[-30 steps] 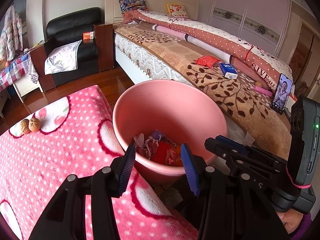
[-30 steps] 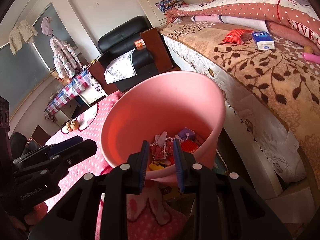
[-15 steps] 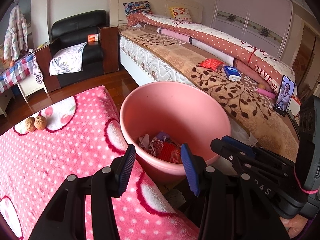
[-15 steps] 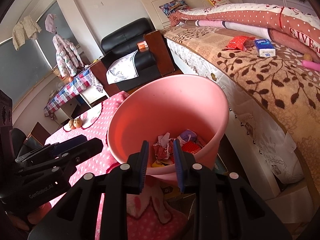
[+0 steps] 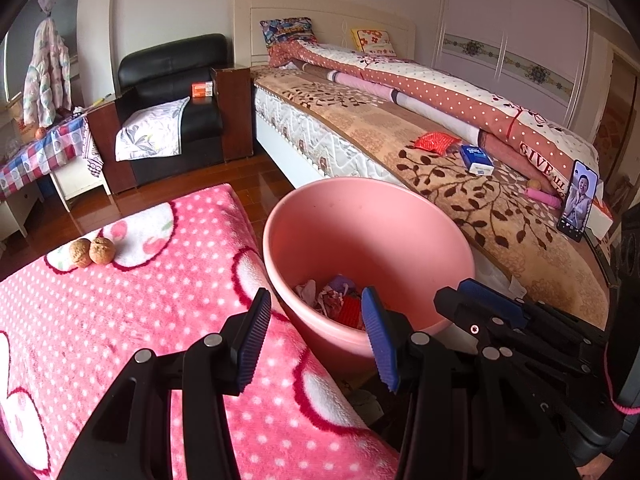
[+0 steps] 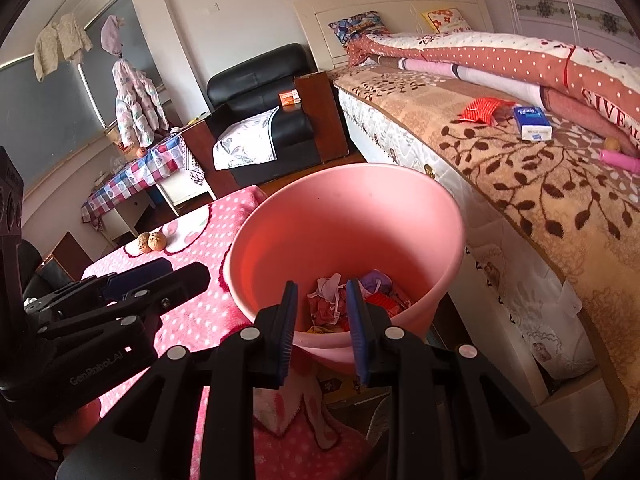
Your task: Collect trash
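Inside the pink bucket [image 5: 368, 240], at twelve o'clock of both grippers, lies crumpled trash [image 6: 352, 300], partly hidden by its rim; left gripper [image 5: 316, 336] stands wide and empty, right gripper [image 6: 322, 324] narrow and empty

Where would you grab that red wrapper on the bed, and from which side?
Probably by its raised, crumpled edge nearest the bed's open side. The red wrapper lies almost flat on the brown blanket, with a blue tissue pack close beside it and a rolled quilt behind. So come from above and the near side, jaws pinching the puckered rim; a flat side approach looks likely to snag the blanket.
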### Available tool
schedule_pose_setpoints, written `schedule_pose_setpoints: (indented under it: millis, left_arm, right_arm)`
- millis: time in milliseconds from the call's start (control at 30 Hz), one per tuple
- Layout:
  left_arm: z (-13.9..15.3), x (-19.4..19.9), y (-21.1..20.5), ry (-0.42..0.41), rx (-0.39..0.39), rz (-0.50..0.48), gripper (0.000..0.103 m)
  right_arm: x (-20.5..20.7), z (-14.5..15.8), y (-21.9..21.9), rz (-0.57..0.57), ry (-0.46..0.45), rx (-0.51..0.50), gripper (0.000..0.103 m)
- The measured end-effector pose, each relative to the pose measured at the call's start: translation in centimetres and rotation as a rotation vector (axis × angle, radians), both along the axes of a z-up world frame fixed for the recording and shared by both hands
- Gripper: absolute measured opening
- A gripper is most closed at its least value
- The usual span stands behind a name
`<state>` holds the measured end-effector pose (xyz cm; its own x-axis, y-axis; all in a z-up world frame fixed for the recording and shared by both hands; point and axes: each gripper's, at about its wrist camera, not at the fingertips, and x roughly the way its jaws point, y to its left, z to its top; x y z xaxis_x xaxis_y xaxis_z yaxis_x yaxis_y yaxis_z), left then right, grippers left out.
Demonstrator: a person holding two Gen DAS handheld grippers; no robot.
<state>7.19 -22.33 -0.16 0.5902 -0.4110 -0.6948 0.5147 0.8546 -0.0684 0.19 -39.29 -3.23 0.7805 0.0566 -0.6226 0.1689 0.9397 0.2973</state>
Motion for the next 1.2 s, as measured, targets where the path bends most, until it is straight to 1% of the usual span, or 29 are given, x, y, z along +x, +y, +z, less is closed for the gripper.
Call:
schedule_pose_setpoints:
  millis: [333,367,400,433,567,1200]
  left_arm:
    - [0.4,-0.3,0.9,-0.021,-0.007,0.024,0.047]
    - [0.4,-0.3,1.0,-0.023,-0.007,0.025,0.046]
    - [0.5,-0.4,1.0,-0.026,-0.007,0.026,0.046]
    - [0.5,-0.5,1.1,-0.031,-0.007,0.028,0.046]
    - [0.7,-0.5,1.4,-0.044,-0.007,0.04,0.046]
    - [0.9,0.0,2.3,-0.04,-0.017,0.071,0.044]
  right_arm:
    - [-0.2,0.6,0.7,-0.008,-0.005,-0.015,0.026]
    - [-0.2,0.6,0.7,-0.007,-0.004,-0.017,0.034]
    - [-0.2,0.6,0.8,-0.005,-0.008,-0.017,0.044]
    - [-0.3,0.7,1.0,-0.005,-0.01,-0.02,0.045]
    - [-0.3,0.8,1.5,0.002,-0.008,-0.032,0.045]
    - [0.0,0.8,1.7,0.006,-0.002,-0.042,0.045]
